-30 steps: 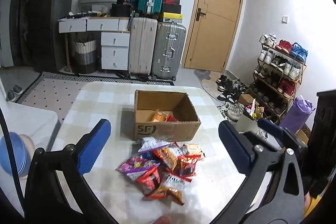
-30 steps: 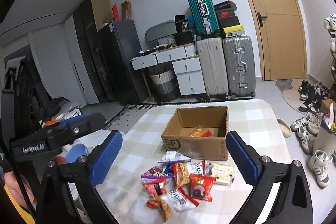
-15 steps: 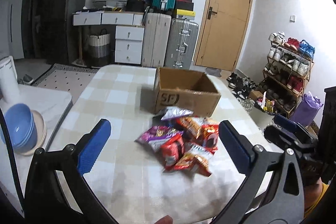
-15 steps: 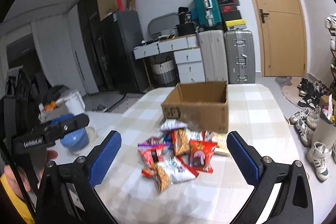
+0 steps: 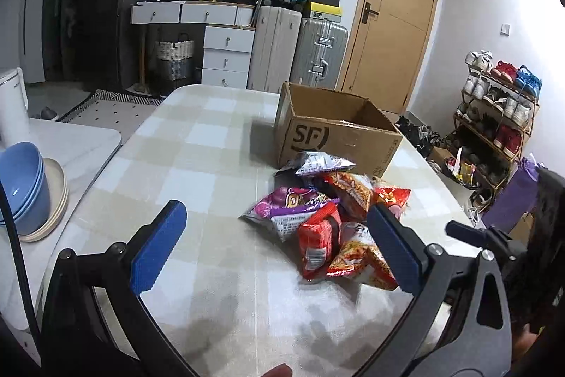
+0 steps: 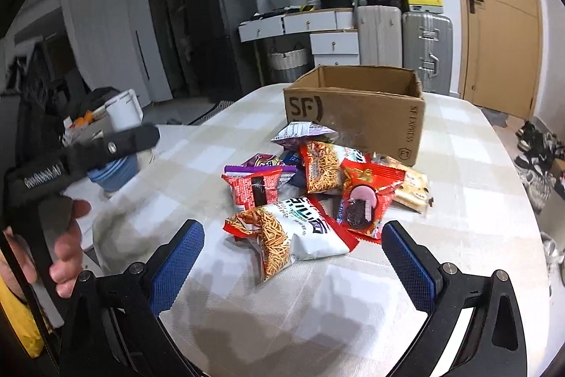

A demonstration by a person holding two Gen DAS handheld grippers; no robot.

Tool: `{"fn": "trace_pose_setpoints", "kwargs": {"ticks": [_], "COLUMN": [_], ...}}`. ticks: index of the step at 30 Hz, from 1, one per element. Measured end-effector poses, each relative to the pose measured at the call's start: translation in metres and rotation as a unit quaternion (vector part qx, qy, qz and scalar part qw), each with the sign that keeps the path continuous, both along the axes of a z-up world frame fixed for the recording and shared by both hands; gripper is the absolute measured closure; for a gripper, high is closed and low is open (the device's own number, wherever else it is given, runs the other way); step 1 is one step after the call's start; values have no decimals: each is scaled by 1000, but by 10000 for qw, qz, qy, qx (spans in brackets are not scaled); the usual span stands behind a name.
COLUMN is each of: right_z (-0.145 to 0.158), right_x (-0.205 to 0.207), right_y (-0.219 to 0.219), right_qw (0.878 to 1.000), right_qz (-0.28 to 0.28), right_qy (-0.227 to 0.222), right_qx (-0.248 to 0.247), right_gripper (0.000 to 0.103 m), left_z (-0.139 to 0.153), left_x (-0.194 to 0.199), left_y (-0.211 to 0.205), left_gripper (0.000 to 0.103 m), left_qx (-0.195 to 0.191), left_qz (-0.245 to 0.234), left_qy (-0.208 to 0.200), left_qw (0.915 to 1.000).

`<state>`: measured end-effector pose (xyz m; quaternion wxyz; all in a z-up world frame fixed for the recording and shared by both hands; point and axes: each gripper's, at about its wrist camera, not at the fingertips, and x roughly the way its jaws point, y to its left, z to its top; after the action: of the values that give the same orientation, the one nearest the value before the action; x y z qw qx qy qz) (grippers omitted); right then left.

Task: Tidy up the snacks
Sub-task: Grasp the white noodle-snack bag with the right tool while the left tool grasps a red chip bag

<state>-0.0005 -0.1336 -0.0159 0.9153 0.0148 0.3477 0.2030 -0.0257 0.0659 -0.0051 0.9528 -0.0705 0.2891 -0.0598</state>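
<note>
A pile of snack packets (image 5: 328, 211) lies on the checked table in front of an open cardboard box (image 5: 335, 133); both also show in the right wrist view, the pile (image 6: 317, 189) before the box (image 6: 356, 108). My left gripper (image 5: 279, 246) is open and empty, low over the table, the pile near its right finger. My right gripper (image 6: 293, 264) is open and empty, just short of a white noodle-snack packet (image 6: 293, 232). The box's inside is hidden.
A side counter at the left holds blue bowls (image 5: 21, 186) and a white kettle (image 6: 123, 108). Suitcases (image 5: 300, 52), drawers and a door stand behind the table. A shoe rack (image 5: 498, 115) is at the right. The table (image 5: 197, 165) has bare cloth left of the pile.
Both grippers have dropped lower and moved closer to the snack pile. The box's inside, visible a second ago, is now out of sight. Both stay open.
</note>
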Motion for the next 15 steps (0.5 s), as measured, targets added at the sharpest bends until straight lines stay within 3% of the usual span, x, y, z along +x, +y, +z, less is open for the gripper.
{"fn": "trace_pose_setpoints", "kwargs": {"ticks": [6,11,15], "right_z": [-9,-27,-40], "right_x": [16,30,43], "right_y": [5,22,25], "right_qw": [9997,9979,9963], "right_qz": [47,334,433], "right_qy": [249,405,622], "right_qx": [13,-386,-407], "right_gripper": [1,1,1], "left_z": [-4,-10,-13], "left_x": [4,7,7], "left_y": [-5,-8,-7], "left_gripper": [1,1,1], "left_qx": [-22,58,-4], "left_qz": [-145,-97,-88], "left_qy": [61,205,317], "left_qw": [9999,9997,9995]}}
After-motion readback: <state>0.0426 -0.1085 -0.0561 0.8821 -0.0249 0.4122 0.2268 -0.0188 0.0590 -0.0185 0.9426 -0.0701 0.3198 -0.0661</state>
